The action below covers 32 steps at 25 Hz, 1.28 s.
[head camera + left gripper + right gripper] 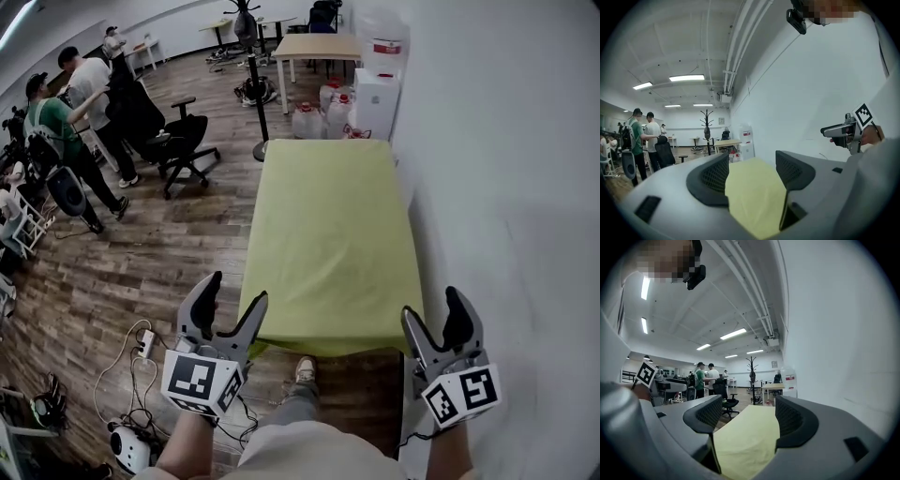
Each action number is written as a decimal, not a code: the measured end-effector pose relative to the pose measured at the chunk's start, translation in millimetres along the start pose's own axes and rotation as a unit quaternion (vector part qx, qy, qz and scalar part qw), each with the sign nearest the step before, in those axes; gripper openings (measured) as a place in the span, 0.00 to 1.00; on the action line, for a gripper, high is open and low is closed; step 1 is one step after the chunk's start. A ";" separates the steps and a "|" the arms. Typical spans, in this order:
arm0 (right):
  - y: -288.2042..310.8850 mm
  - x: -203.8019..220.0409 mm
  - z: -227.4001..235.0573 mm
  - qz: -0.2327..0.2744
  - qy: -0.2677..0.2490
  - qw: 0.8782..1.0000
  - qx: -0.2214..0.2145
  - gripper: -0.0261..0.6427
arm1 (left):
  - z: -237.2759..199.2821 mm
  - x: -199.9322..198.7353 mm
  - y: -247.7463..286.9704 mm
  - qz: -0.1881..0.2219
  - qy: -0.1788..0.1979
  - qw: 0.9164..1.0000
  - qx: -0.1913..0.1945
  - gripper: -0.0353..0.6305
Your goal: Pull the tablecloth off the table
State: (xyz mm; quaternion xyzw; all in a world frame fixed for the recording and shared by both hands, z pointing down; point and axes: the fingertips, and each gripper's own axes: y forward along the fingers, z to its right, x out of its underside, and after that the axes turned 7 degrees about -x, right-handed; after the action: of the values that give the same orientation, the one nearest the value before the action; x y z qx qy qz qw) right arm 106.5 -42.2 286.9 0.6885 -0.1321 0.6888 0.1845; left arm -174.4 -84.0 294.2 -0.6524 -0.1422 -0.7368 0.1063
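Observation:
A yellow-green tablecloth (328, 239) covers a long table that runs away from me along the white wall. Its near edge hangs over the table end just ahead of both grippers. My left gripper (228, 302) is open at the cloth's near left corner, with nothing between its jaws. My right gripper (435, 314) is open at the near right corner, also holding nothing. In the left gripper view the tablecloth (754, 197) shows between the open jaws; the right gripper view shows the tablecloth (745, 441) the same way.
A white wall (506, 187) borders the table on the right. Water jugs (319, 112) and a white dispenser (375, 98) stand past the far end. An office chair (183, 141) and several people (75, 122) are on the left. Cables (141, 375) lie on the wooden floor.

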 end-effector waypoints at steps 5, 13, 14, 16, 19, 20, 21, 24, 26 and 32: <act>86.2 19.7 43.4 -0.029 0.010 0.999 0.018 0.57 | -34.9 21.0 88.9 -0.025 -0.012 0.999 0.016 0.54; 179.3 67.2 134.1 -0.069 0.051 0.993 0.078 0.57 | -66.0 71.2 216.4 -0.080 -0.019 0.996 0.035 0.54; 189.9 71.7 144.0 -0.073 0.053 0.993 0.081 0.57 | -68.5 78.2 231.6 -0.087 -0.022 0.995 0.037 0.54; 208.9 81.0 163.9 -0.082 0.053 0.992 0.085 0.57 | -72.4 92.7 259.7 -0.102 -0.026 0.994 0.038 0.54; 233.4 93.6 194.1 -0.100 0.048 0.990 0.083 0.57 | -72.6 109.3 297.5 -0.122 -0.033 0.991 0.035 0.54; 241.3 98.4 202.1 -0.105 0.046 0.990 0.081 0.57 | -72.6 114.2 308.3 -0.127 -0.033 0.991 0.032 0.54; 249.4 104.7 208.9 -0.111 0.047 0.990 0.079 0.57 | -73.0 120.0 318.1 -0.133 -0.030 0.990 0.028 0.54; 273.6 132.3 227.5 -0.130 0.058 0.987 0.070 0.57 | -75.6 143.7 343.6 -0.154 -0.033 0.987 0.013 0.55; 290.2 151.0 241.6 -0.141 0.068 0.986 0.065 0.57 | -78.9 161.5 360.5 -0.172 -0.051 0.984 0.005 0.56; 333.8 206.0 283.4 -0.179 0.073 0.980 0.052 0.57 | -81.0 214.0 405.1 -0.220 -0.092 0.971 -0.001 0.56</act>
State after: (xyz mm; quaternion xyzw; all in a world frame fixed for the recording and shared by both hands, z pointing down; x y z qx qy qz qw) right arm 219.3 -450.3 521.3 0.6574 0.0427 0.6992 0.2777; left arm -138.2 -485.6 526.3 -0.6705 -0.2904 -0.6788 -0.0726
